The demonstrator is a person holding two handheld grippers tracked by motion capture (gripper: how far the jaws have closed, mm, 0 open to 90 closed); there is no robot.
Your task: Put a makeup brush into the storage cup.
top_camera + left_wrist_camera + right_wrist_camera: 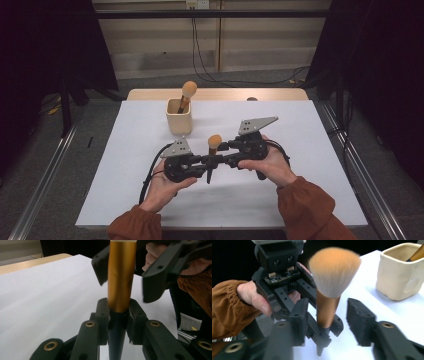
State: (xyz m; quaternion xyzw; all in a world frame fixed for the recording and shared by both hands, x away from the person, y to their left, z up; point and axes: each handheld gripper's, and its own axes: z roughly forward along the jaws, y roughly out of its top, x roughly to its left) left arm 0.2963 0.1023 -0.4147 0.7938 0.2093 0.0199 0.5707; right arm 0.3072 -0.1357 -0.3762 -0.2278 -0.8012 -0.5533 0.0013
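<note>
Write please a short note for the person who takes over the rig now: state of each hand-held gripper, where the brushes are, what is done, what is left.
Left hand-held gripper: shut on the makeup brush, at the join of the gold ferrule and the dark handle, bristles up, above the table.
Right hand-held gripper: open, jaws either side of the ferrule, not touching.
Done: one other brush stands in the cream holder.
Left: probably hand the held brush over to the right, then put it in the holder.
</note>
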